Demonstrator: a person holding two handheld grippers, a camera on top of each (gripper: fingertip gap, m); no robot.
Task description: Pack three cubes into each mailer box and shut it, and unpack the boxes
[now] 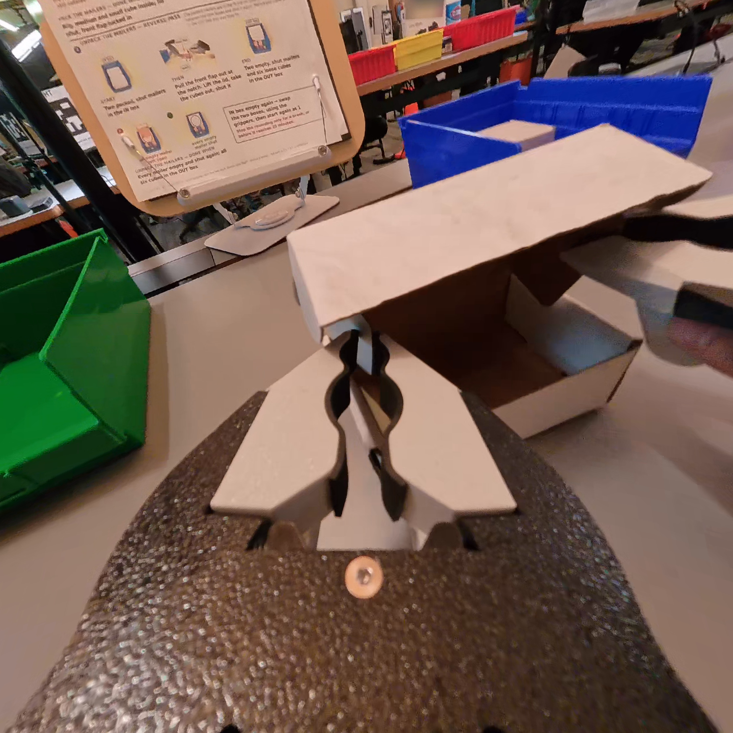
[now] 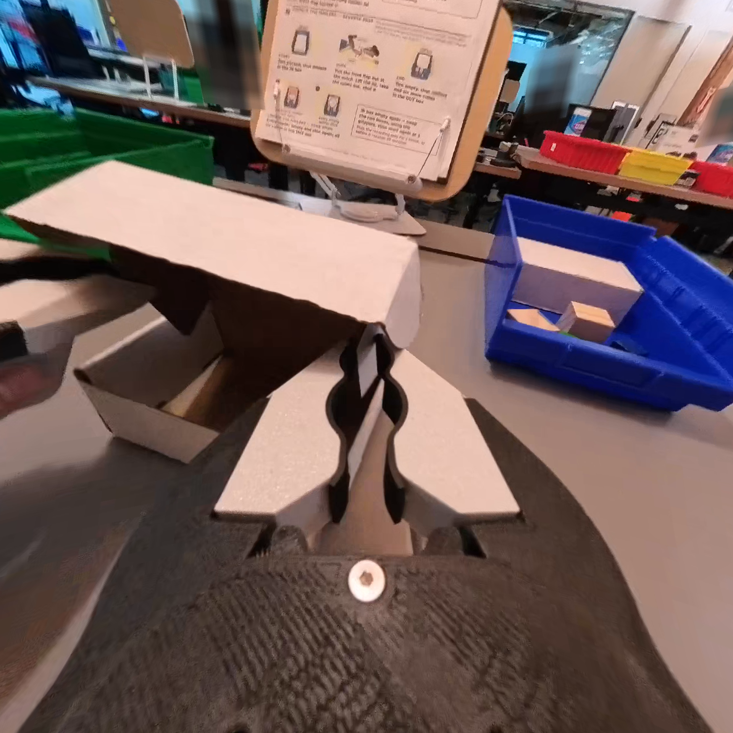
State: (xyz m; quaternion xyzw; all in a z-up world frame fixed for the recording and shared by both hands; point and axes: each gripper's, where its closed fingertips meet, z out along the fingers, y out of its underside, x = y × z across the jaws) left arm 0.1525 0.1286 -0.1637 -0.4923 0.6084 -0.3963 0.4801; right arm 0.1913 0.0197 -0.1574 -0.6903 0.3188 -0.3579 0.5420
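Note:
A white mailer box (image 1: 555, 400) stands on the grey table with its lid (image 1: 476, 238) half raised over the open tray. My left gripper (image 1: 363, 349) is shut on the lid's white side flap at the near left corner. My right gripper (image 2: 371, 357) is shut on the lid's (image 2: 238, 246) other side flap; it also shows blurred in the left wrist view (image 1: 674, 238). A wooden cube (image 2: 198, 400) lies inside the tray (image 2: 150, 424). Two wooden cubes (image 2: 591, 321) lie in the blue bin.
A blue bin (image 2: 595, 373) at the right also holds a second, shut white mailer (image 2: 571, 277). A green bin (image 1: 79, 357) stands at the left. An instruction sheet on a stand (image 1: 198, 99) is behind the box. A hand (image 1: 702, 341) shows at the right edge.

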